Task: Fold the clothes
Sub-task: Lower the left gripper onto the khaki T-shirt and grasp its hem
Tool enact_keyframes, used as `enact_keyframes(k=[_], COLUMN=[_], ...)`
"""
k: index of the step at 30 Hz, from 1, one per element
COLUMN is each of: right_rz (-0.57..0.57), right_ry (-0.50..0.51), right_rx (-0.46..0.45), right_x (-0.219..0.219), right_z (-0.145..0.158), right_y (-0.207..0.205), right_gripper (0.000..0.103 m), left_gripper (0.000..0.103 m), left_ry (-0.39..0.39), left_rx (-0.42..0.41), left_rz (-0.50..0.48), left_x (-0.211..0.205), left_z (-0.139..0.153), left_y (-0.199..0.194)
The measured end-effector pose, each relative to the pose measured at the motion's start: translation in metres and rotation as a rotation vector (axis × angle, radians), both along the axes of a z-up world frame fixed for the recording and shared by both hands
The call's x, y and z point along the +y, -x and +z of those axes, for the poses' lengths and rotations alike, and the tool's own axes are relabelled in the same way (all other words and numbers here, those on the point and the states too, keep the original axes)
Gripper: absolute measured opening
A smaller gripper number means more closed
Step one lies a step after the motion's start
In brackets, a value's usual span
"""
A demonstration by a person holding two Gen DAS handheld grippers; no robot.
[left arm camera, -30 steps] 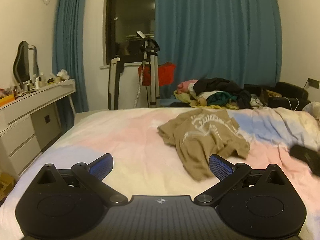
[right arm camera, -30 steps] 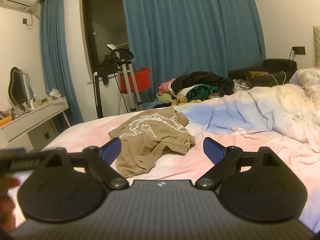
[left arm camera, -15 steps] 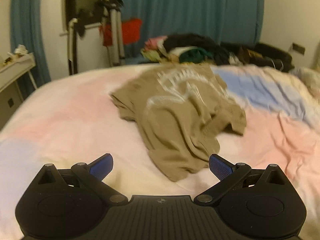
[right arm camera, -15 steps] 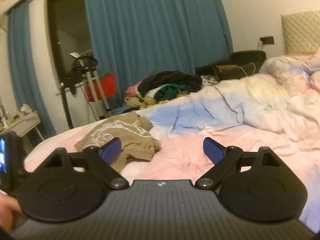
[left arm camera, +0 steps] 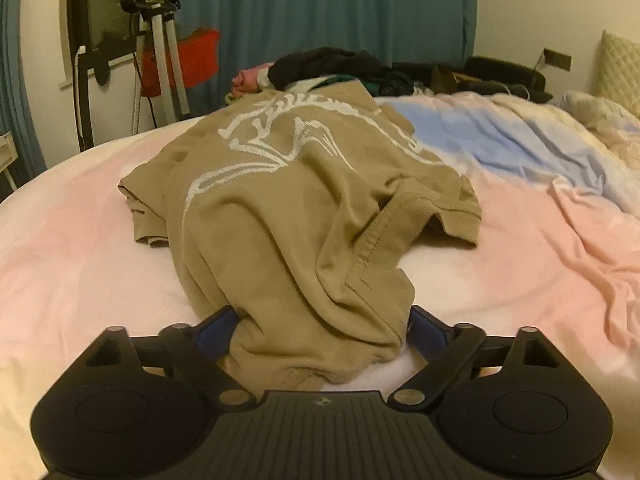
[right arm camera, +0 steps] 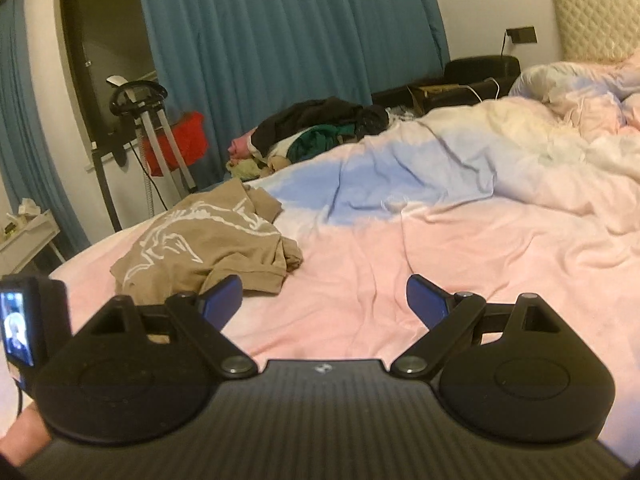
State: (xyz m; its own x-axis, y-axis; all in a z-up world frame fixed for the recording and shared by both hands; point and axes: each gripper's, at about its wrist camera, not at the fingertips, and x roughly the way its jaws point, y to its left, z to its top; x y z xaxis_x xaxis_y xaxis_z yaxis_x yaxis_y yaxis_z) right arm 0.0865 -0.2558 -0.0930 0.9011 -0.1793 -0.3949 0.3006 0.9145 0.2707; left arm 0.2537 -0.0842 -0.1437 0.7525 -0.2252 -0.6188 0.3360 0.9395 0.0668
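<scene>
The brown shirt (left arm camera: pixel 288 216) lies crumpled on the bed (left arm camera: pixel 80 248), on the pink part of the cover, with a white drawing on its top side. In the left wrist view, far left, a metal stand (left arm camera: pixel 160 52) and a red bag (left arm camera: pixel 188 62) sit by the blue curtain (left arm camera: pixel 320 8). The left gripper (left arm camera: pixel 320 332) is low at the near edge of the shirt — its fingers (left arm camera: pixel 218 330) are spread wide, one on each side of the bunched cloth, and the cloth sits between them. The jaws are not pinching it. Behind the shirt is a pile of clothes (left arm camera: pixel 332 68), and to the right the cover turns blue, then rumpled pink.

In the right wrist view, the left gripper's small screen (right arm camera: pixel 16 326) shows at the far left, with a bit of a hand (right arm camera: pixel 24 436) below it. The shirt (right arm camera: pixel 204 244) lies left of the middle. The right gripper (right arm camera: pixel 324 300) is wide too and holds nothing — it hangs over bare pink cover, just to the right of the shirt. A pillow (right arm camera: pixel 596 20) stands far right.
</scene>
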Motion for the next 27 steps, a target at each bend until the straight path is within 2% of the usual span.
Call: enact_keyframes(k=[2,3,4,6,13,17,22,27], right_rz=[0.0,0.0,0.0,0.001,0.042,0.122,0.299,0.468], right_ry=[-0.002,-0.003,-0.004,-0.006,0.027,0.05,0.112,0.18], right_rx=[0.005,0.007,0.009,0.014,-0.049,-0.08,-0.056,-0.028], right_x=[0.0,0.0,0.0,0.0,0.008,0.023,0.058,0.092], right_z=[-0.003,-0.004,-0.005,-0.008,0.0,0.008,0.007,0.004], right_y=[-0.002,-0.003,-0.004,-0.006,0.004,0.014,0.018,0.022], right_gripper=[0.09,0.09,0.09,0.09,0.09,0.09,0.09,0.09], left_gripper=[0.06,0.042,0.029,0.022,0.016,0.016,0.016,0.016], left_ry=[0.01,0.02,0.03,0.075,0.189,0.21,0.259,0.295], left_rx=[-0.008,-0.012,-0.015,-0.016,-0.064,-0.1,-0.074,-0.051], left_rz=[0.027,0.048,0.068,0.093,0.079,0.048,0.049,0.05], left_x=[0.004,0.008,0.011,0.022,0.052,0.065,0.09,0.109], left_z=[0.002,0.005,0.009,0.018,0.077,0.112,0.132,0.13], left_y=[-0.001,0.0,0.0,0.003,0.055,0.093,0.143,0.168])
